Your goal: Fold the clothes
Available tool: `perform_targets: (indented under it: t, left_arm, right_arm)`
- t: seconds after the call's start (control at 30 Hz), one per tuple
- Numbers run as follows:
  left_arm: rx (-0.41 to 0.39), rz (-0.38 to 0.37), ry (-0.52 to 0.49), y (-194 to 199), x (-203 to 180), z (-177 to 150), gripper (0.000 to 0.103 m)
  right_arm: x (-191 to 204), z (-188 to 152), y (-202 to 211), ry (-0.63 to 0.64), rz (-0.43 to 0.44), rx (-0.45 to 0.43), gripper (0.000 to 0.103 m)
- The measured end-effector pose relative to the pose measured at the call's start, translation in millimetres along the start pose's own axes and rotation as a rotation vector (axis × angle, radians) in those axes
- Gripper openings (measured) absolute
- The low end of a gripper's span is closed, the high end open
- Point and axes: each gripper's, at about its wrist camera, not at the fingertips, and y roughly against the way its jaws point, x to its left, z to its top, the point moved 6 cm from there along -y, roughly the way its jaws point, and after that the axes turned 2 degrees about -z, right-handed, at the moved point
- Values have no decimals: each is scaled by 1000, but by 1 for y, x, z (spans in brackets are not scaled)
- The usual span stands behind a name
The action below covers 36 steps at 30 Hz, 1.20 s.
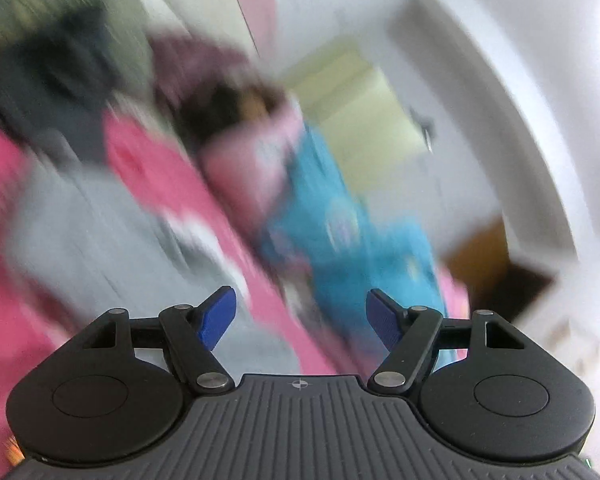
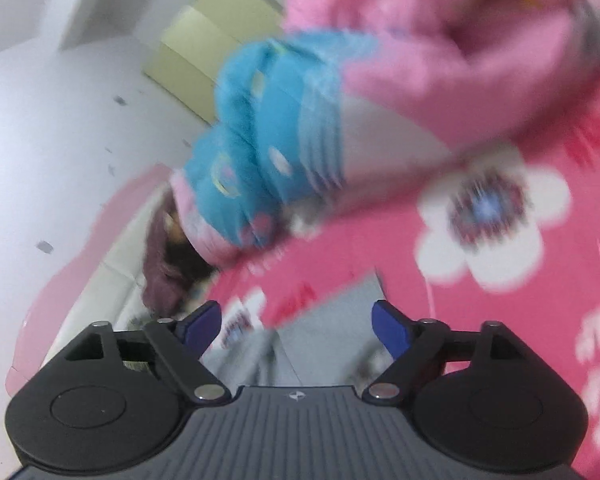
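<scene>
Both views are smeared by motion. A grey garment (image 1: 100, 240) lies on the pink flowered bedsheet (image 1: 160, 168) in the left wrist view, ahead and left of my left gripper (image 1: 302, 314), which is open with nothing between its blue pads. In the right wrist view my right gripper (image 2: 296, 326) is open and empty above the same grey garment (image 2: 324, 344). Farther off lies a heap with a blue patterned garment (image 2: 260, 136), a light pink garment (image 2: 440, 40) and a dark maroon garment (image 2: 164, 264).
The pink sheet (image 2: 500, 320) carries large white flowers. Dark clothes (image 1: 52, 80) are piled at the far left. A pale yellow cabinet (image 1: 364, 112) and a white wall (image 1: 500, 60) stand behind the bed. A brown box (image 1: 496, 264) sits at the right.
</scene>
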Motion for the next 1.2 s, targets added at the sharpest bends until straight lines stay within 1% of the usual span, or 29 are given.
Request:
perform_targets:
  t: [0.07,0.13,0.2,0.27,0.3,0.37,0.43,0.5,0.53,0.6,0.63,0.67,0.7,0.73,0.77,0.9,0.93,0.97,1.03,1.1,1.2]
  left_arm:
    - [105,17,-13,-29,-6,-31,72]
    - [179,49,-21,-54,-4,-58,71]
    - [213,76,-26,-70,4,-74,71]
    - [216,94,-33,-81,11,-79,71]
    - [212,101,-39,-85,14,-80,71]
    - [204,108,-52,-91,15,-80,71]
    - [191,109,-63,-97,15,-78,71]
    - [187,106,-66,-98,16,-79,71]
    - [187,106,-66,-99,16,-80,71]
    - [186,109,-60,-104,17,-81,71]
    - [186,111,-57,-105,18,-81,71]
    - [183,112,-58,-107,18,-81,71]
    - [179,114,-60,-108,19,-82,71]
    - [175,116,-66,-108,19,-83,71]
    - [169,118,-77,-109,19,-83,71]
    - [151,120,-111,-109,18,-82,71]
    - [144,115,-116,-108,17,-81,71]
    - [137,111,-119,-107,16,-81,71]
    - [128,95,-117,-105,15,-78,71]
    - [120,79,-114,-104,13,-76,71]
    - [114,72,-117,-102,11,-76,71]
  right_arm:
    - [-18,-20,-25,-44,-20,78,86]
    - [-35,-41,-57,-86,-40,156,86]
    - [-47,-62,-93,-114,-57,228,86]
    - [-55,-75,-128,-126,-67,274,85]
    - [-57,-78,-147,-118,-74,283,85]
    - [-58,-79,-172,-93,-97,273,87]
    - [-51,-74,-192,-75,-61,240,90]
    - [-44,-68,-212,-59,-26,213,85]
    - [-41,-68,-224,-47,-15,219,84]
    - [-30,-72,-245,8,-6,215,83]
    - [-22,-75,-254,55,-7,211,76]
    - [-14,-77,-259,99,-7,202,66]
    - [-8,-76,-253,134,-1,178,61]
    - [-1,-75,-247,168,5,154,37]
    - [6,-74,-240,203,11,130,19]
    - [34,-70,-214,340,35,34,14]
    - [41,-69,-207,374,41,10,10]
    - [47,-67,-199,402,46,-13,9]
    - [53,-56,-170,411,45,-55,8]
    - [56,-46,-141,437,23,-116,8]
    - [55,-23,-88,433,-3,-224,8]
